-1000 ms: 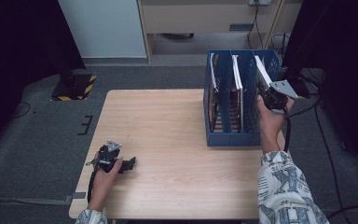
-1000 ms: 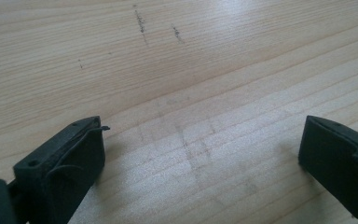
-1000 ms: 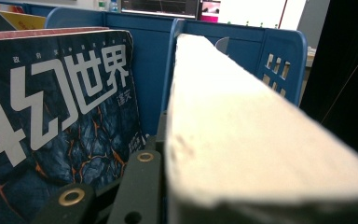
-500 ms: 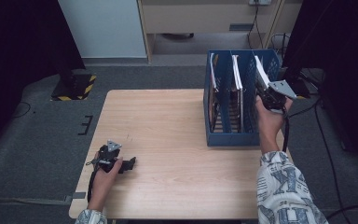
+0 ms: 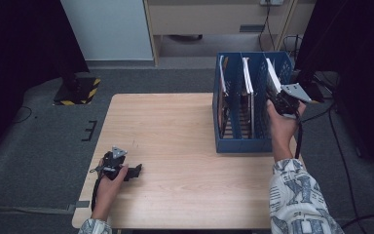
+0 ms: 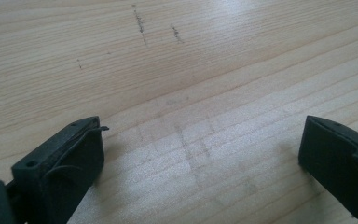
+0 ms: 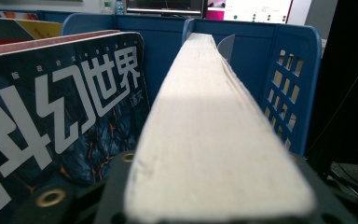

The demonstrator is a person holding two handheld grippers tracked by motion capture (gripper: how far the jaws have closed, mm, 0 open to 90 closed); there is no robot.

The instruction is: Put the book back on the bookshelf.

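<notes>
A blue file holder (image 5: 243, 144) stands at the table's right side with books upright in its slots. In the rightmost slot a thick white-edged book (image 5: 272, 75) leans, and my right gripper (image 5: 280, 100) is at its near top corner. In the right gripper view the book's page edge (image 7: 209, 116) runs away between the two jaws, which have just been opening and stand close on either side of it. A dark magazine (image 7: 60, 107) fills the slot beside it. My left gripper (image 5: 136, 170) rests on the wooden table (image 6: 186, 56) near the front left, open, with nothing between its jaws.
The holder's perforated blue wall (image 7: 293, 60) rises right of the book. Bare wood (image 5: 175, 126) spreads between the two hands. Beyond the table are grey floor, a white cabinet (image 5: 107, 29) and cables at the right.
</notes>
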